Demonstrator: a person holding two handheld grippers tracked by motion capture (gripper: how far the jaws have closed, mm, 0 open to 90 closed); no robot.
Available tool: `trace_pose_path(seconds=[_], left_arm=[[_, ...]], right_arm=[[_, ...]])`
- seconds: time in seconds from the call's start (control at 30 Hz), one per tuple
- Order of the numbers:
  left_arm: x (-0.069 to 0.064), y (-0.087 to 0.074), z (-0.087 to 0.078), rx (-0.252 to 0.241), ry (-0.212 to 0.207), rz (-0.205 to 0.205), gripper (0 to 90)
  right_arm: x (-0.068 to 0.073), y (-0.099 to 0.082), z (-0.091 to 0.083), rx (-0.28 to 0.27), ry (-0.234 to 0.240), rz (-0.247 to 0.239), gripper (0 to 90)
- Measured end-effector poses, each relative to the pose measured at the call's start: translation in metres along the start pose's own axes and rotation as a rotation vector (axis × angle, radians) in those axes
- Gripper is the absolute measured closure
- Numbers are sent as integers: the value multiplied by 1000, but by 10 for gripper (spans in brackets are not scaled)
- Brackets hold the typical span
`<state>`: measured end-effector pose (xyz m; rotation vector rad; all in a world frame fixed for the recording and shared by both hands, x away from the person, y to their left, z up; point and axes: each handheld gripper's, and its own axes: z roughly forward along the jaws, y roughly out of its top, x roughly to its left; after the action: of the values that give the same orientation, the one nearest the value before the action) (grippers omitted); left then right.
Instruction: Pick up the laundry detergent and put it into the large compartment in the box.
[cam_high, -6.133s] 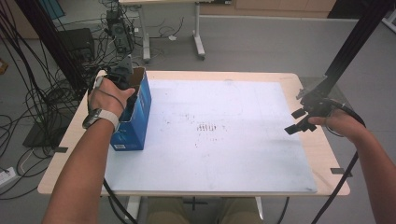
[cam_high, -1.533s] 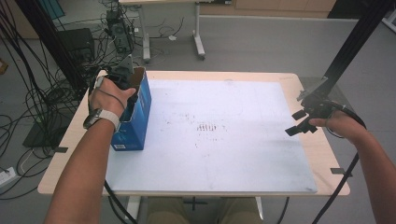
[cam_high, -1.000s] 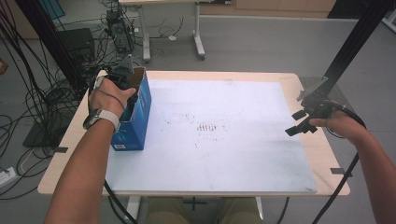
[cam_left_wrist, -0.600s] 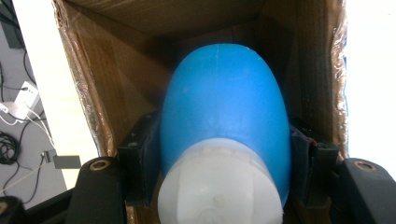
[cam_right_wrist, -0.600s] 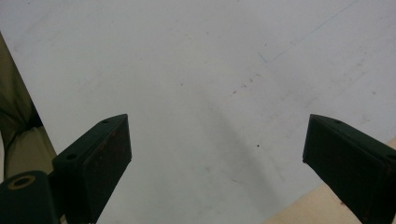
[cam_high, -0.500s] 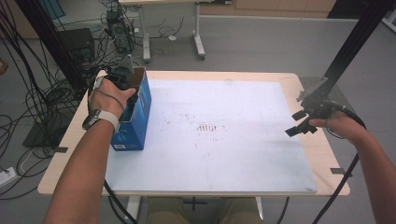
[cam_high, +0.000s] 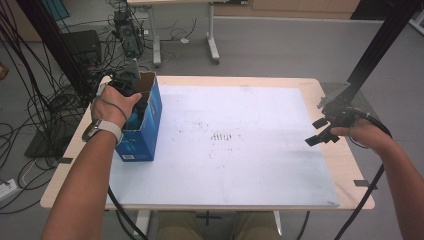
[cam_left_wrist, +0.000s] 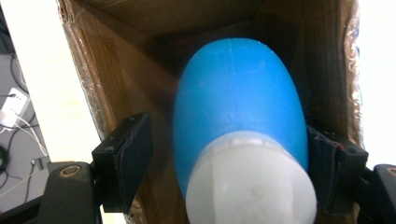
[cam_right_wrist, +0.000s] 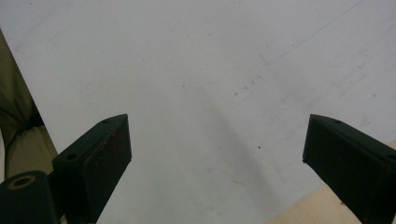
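From above, the left gripper (cam_high: 134, 95) reaches down into the open top of a blue box (cam_high: 141, 132) near the left edge of the table (cam_high: 320, 87), but the box walls hide what is inside. The left gripper view looks inside: a blue bottle (cam_left_wrist: 238, 102) with a white end sits between the jaws, which have just been opening, with a gap on one side. The right gripper (cam_high: 320, 131) hovers well apart over the white mat (cam_high: 240, 165), jaws wide and empty.
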<state>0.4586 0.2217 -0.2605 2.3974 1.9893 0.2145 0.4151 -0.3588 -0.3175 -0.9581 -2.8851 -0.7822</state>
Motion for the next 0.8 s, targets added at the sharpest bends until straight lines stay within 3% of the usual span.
trace_pose_path(seconds=[0.2, 0.37, 0.8], left_arm=[[0, -1, -5, -3, -11, -6, 230], [2, -2, -15, -12, -23, -7, 149], [5, -9, -43, -74, -91, 14, 100]], right_arm=[[1, 3, 1, 2, 2, -6, 76], [2, 4, 1, 4, 3, -8, 76], [5, 1, -3, 1, -3, -8, 76]])
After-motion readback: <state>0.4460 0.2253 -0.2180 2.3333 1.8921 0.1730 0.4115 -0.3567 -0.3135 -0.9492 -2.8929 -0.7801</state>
